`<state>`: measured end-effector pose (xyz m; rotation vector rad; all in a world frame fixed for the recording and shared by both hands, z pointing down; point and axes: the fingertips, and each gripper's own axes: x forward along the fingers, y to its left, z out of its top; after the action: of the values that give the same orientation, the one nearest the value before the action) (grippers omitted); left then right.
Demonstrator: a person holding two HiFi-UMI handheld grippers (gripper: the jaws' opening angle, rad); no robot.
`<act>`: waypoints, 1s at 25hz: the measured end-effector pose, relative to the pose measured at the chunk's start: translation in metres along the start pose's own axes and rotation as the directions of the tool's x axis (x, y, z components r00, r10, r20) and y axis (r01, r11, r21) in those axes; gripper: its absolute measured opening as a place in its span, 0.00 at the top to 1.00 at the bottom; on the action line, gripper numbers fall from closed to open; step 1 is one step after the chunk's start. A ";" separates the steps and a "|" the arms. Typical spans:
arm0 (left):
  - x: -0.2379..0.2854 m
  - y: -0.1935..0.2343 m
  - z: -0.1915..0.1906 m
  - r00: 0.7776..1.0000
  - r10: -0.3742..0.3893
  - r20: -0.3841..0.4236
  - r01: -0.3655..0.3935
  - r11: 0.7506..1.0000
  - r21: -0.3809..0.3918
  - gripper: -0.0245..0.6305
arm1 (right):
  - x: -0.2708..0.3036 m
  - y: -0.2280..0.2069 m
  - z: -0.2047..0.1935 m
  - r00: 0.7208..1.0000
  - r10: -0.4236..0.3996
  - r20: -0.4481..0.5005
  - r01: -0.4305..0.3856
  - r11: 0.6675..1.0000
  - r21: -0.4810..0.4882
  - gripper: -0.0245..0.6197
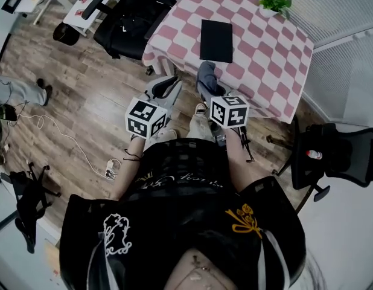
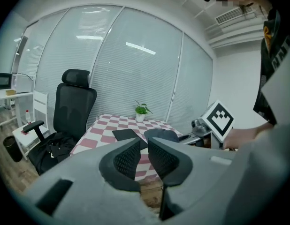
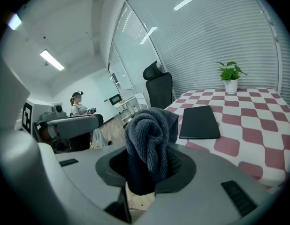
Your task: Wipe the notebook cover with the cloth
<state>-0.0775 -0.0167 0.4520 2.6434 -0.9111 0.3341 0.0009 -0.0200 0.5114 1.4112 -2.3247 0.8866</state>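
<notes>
The black notebook (image 1: 216, 40) lies flat on the pink-and-white checked table (image 1: 268, 59), and it also shows in the right gripper view (image 3: 199, 122) and the left gripper view (image 2: 126, 134). My right gripper (image 1: 206, 80) (image 3: 149, 165) is shut on a bunched dark grey cloth (image 3: 149, 137) (image 1: 205, 74), held off the table's near edge, short of the notebook. My left gripper (image 1: 164, 88) (image 2: 144, 142) hangs beside it over the floor. Its jaws stand together with only a thin slit, and nothing is between them.
A small potted plant (image 1: 274, 2) stands at the table's far edge. A black office chair (image 1: 129, 17) sits left of the table, another (image 1: 337, 153) to my right. Cables (image 1: 84, 156) trail on the wooden floor. A person (image 3: 78, 104) stands far back.
</notes>
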 end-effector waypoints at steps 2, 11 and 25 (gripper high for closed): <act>-0.015 -0.004 -0.007 0.999 -0.032 -0.001 0.032 0.999 0.005 0.89 | -0.006 0.020 -0.014 1.000 -0.010 0.008 0.010 1.000 0.015 0.82; -0.057 -0.034 -0.030 0.989 -0.149 -0.001 0.148 0.989 0.021 0.89 | -0.040 0.070 -0.060 0.996 -0.078 0.032 0.077 0.996 0.052 0.82; -0.072 -0.074 -0.033 0.987 -0.157 0.018 0.157 0.987 0.028 0.89 | -0.086 0.083 -0.068 0.995 -0.082 0.057 0.082 0.997 -0.005 0.82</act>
<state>-0.0896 0.0908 0.4429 2.7262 -0.7028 0.2834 -0.0345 0.1108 0.4889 1.5359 -2.2891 0.8244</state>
